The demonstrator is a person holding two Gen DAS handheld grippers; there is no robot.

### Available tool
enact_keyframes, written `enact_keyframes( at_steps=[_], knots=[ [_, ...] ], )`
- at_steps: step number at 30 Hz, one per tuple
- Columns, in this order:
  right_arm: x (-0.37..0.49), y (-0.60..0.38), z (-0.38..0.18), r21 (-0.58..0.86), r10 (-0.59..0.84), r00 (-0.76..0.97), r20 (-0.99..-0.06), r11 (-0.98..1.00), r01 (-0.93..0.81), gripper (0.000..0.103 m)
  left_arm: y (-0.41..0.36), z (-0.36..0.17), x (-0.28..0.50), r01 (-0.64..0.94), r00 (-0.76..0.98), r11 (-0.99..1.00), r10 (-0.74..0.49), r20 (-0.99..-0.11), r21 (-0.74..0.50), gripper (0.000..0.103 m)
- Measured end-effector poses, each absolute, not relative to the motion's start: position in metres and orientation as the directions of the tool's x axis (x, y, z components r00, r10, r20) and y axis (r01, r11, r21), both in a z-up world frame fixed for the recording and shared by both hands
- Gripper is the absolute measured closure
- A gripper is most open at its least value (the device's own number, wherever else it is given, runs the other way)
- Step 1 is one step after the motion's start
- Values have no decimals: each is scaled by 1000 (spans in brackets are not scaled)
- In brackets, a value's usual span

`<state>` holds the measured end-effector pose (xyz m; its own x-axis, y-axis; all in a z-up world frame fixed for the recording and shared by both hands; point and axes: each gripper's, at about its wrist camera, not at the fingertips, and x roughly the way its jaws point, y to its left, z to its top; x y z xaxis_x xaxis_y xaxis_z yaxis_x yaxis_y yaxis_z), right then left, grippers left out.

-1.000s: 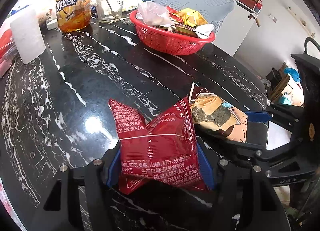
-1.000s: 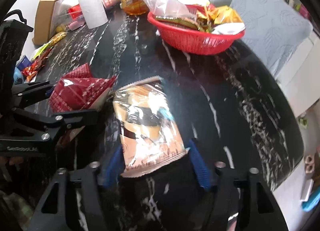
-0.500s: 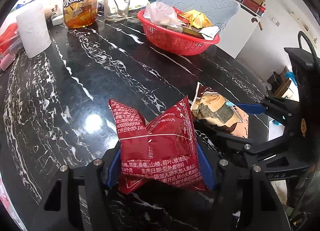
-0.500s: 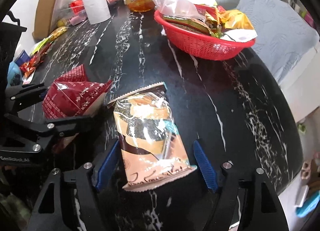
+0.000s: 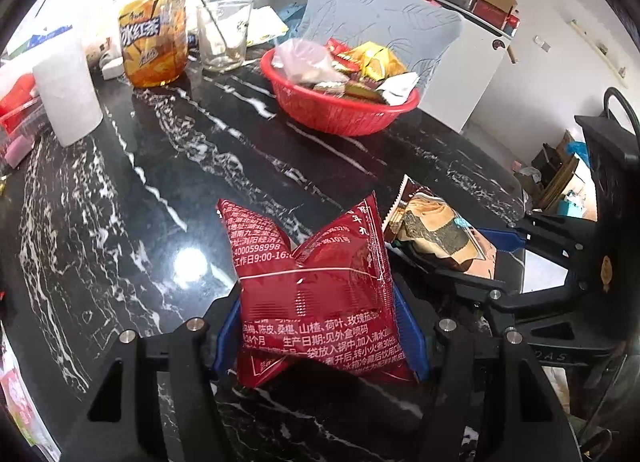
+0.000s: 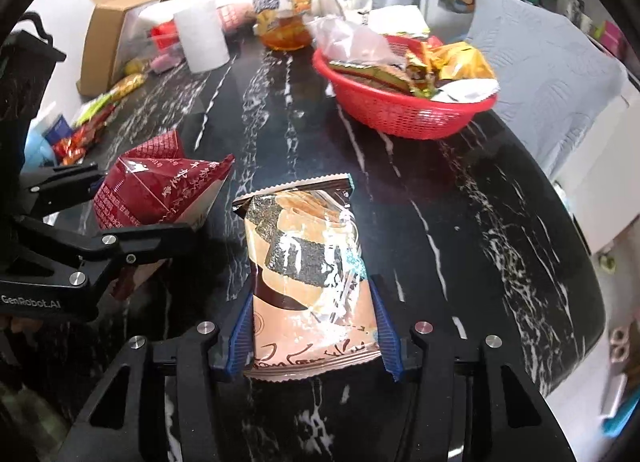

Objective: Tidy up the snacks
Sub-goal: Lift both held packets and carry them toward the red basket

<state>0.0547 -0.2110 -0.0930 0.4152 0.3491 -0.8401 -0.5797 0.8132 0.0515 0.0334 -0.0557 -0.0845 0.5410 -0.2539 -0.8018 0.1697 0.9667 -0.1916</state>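
Two packets: crumpled red packet [image 5: 316, 282] clenched in left gripper [image 5: 320, 336]; right gripper [image 6: 314, 336], just closing, grasps brown seaweed-print packet [image 6: 308, 262].

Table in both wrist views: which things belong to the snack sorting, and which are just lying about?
Job:
red packet, in left gripper
brown seaweed-snack packet, right gripper just closed on it
red basket of snacks

Lying about:
iced tea bottle
glass
paper roll
cardboard box

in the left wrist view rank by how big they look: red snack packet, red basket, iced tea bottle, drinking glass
1. red snack packet, though it is nearest the camera
2. red basket
3. iced tea bottle
4. drinking glass
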Motion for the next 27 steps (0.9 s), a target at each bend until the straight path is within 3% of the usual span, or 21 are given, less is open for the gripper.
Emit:
enact_keyframes(
  at_steps=[27],
  knots=[
    [45, -256, -25, 9, 318, 567, -759, 877, -481, 51, -97, -18, 58, 300, 627, 939, -326, -707, -167, 39]
  ],
)
